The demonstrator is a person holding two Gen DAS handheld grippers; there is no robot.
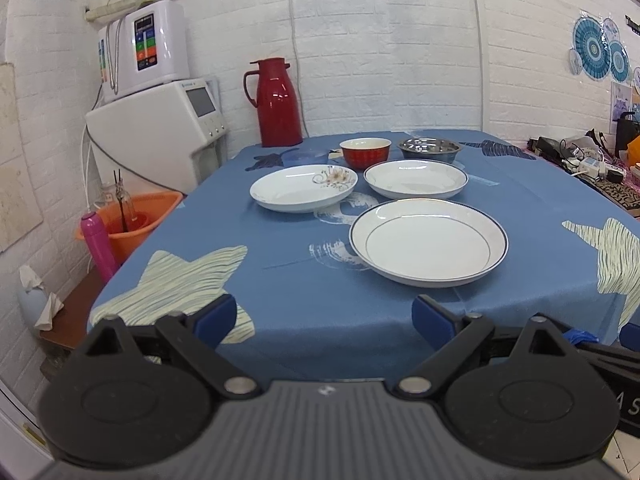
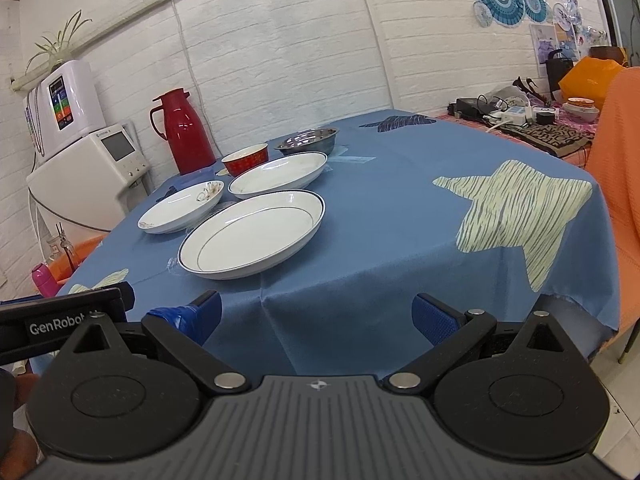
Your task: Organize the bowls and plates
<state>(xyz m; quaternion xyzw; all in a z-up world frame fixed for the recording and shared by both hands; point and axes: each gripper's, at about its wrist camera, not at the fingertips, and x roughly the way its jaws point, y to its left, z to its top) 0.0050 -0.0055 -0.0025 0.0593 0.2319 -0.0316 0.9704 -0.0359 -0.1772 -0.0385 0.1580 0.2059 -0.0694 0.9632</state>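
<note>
On top of a table w/ blue cloth printed w/ pale striped starfish [image 1: 304, 280] sit five dishes, all in the far-centre part. Nearest: large round white plate w/ dark blue rim line [image 1: 429, 242], glossy ceramic, shallow. Behind it, left: white plate w/ brown flower print [image 1: 303, 189]; right: plain white deep plate [image 1: 416, 179]; those two sit near each other but apart. Farther back: red bowl w/ cream inside [image 1: 365, 153] and shiny steel bowl [image 1: 430, 148], side by side, not touching. Tall glossy red plastic thermos jug [image 1: 277, 103] stands upright at far left corner of cloth.

Room: white painted brick walls; white water dispenser cabinet [image 1: 160, 132] at left w/ a white purifier box [image 1: 154, 46] on it, a plant on top; orange plastic basin [image 1: 132, 216] and pink bottle [image 1: 98, 246] low at left.

Left wrist view alone shows basin fully, plus crumpled tissue low left. Right wrist view alone shows orange woven fabric [image 2: 618, 168] at right edge, cluttered far-right counter w/ cables and a bowl, and left tool's black body marked "GenRobot" [image 2: 60, 320] at its left.

Left gripper [image 1: 324, 316]: blue ribbed pads spread wide, nothing between, hovering at near table edge. Right gripper [image 2: 316, 314]: pads likewise spread apart, empty, at near edge, well short of plates.
</note>
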